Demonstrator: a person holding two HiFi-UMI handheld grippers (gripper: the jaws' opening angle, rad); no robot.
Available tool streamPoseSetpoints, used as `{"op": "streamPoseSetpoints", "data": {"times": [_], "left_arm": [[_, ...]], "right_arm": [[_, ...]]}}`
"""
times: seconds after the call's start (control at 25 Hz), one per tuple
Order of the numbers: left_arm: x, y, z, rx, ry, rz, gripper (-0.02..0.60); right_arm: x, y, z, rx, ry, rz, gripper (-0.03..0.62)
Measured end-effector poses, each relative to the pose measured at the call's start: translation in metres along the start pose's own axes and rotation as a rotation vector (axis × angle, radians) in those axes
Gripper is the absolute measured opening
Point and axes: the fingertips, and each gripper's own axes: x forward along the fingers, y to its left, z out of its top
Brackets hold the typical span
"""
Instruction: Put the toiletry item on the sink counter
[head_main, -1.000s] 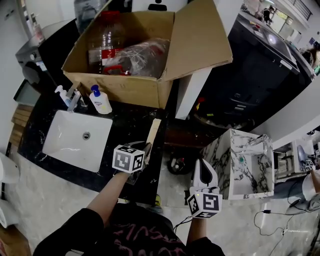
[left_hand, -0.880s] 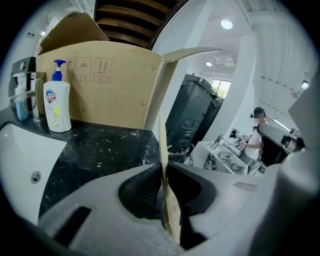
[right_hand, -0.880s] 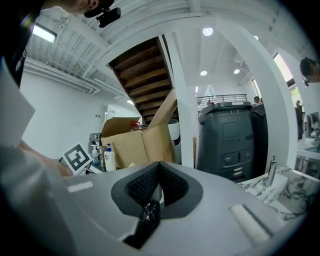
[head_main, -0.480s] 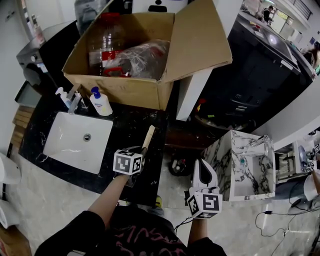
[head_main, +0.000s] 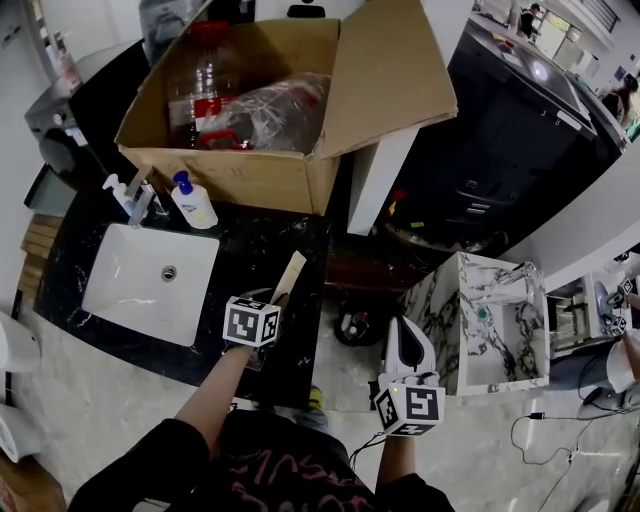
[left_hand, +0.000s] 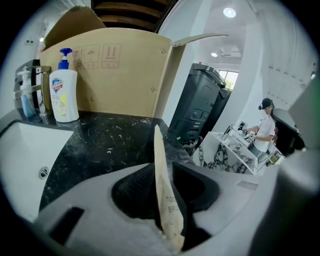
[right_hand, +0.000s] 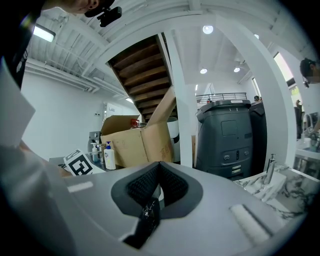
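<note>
A slim brown paper toothbrush box (head_main: 289, 276) points out over the black marble counter (head_main: 250, 235) to the right of the white sink basin (head_main: 150, 285). In the left gripper view the toothbrush box (left_hand: 162, 185) stands on edge between the jaws and leans on the right one, with a gap at the left pad. My left gripper (head_main: 274, 300) (left_hand: 165, 170) has just been opening and is open with the box still between its jaws. My right gripper (head_main: 405, 335) (right_hand: 159, 170) hangs beyond the counter's edge, shut and empty.
A large open cardboard box (head_main: 270, 170) with bottles and plastic wrap stands at the counter's back. A pump soap bottle (head_main: 192, 202) and the faucet (head_main: 135, 195) stand behind the basin. A dark bin (head_main: 520, 140) and a marble-patterned unit (head_main: 490, 320) are to the right.
My left gripper has sunk toward the counter with the toothbrush box, whose far end now lies lower and a little further left. The right gripper has stayed put.
</note>
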Motion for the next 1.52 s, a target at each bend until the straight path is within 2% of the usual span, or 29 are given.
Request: {"op": "streamPoseSetpoints", "data": {"times": [0.44,0.8,1.24,1.52], "left_arm": [[-0.003,0.009,-0.003,0.066,0.014,0.042,0.168],[-0.013,0.009,0.008,0.088,-0.025,0.057,0.183],[-0.049,-0.007,0.045,0.178,-0.140,0.066,0.181],[-0.091,-0.018,0.076,0.215,-0.255,0.080,0.152]], "right_arm": [[-0.001,0.001,0.001,0.001,-0.005,0.007,0.009],[-0.003,0.001,0.005,0.000,-0.014,0.016,0.009],[-0.002,0.008,0.011,-0.008,-0.032,0.045,0.009],[0.005,0.019,0.018,-0.018,-0.046,0.086,0.009]]}}
